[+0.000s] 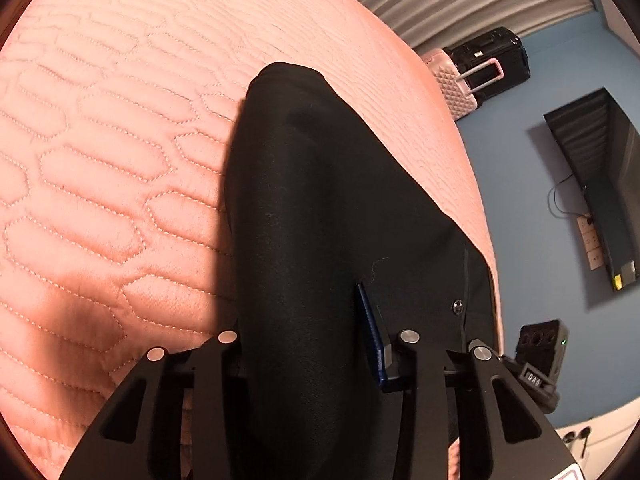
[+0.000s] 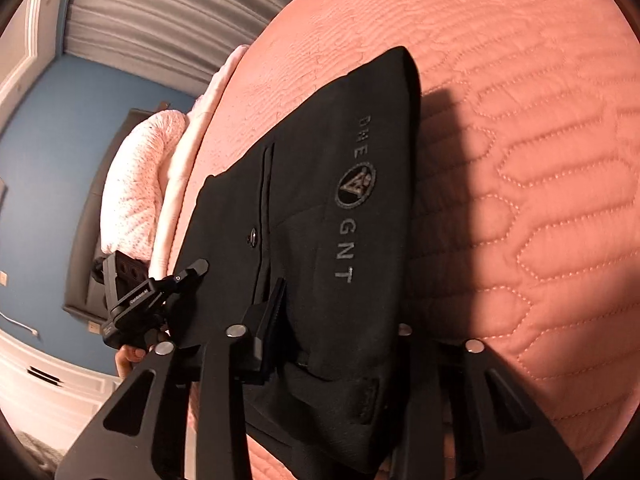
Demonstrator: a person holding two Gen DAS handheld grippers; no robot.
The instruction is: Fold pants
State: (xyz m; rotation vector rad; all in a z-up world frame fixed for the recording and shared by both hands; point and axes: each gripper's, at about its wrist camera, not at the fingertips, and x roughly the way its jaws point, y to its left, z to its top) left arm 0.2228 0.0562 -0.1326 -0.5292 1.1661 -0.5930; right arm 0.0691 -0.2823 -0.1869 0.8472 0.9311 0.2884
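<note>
Black pants [image 2: 320, 208] with grey "GNT" lettering and a round logo lie folded on the pink quilted bed [image 1: 100, 140]; left gripper [image 1: 312, 344] and right gripper [image 2: 332, 320] each clamp their near edge

A bed carries everything, covered by a salmon-pink quilted bedspread [image 1: 120, 160] stitched in elongated hexagons across its middle and in fine wavy lines toward the edges. The black pants [image 1: 320, 208] lie on it, folded into a narrow stack whose far end is rounded in the left wrist view. In the right wrist view the pants [image 2: 320, 208] show grey lettering, a round emblem, a slit pocket and a small button, and they cast a dark shadow on the bedspread [image 2: 540, 160] to the right. At the bed's far edge lies a pale pink dotted pillow [image 2: 136, 184] beside a cream folded layer [image 2: 180, 200].
</note>
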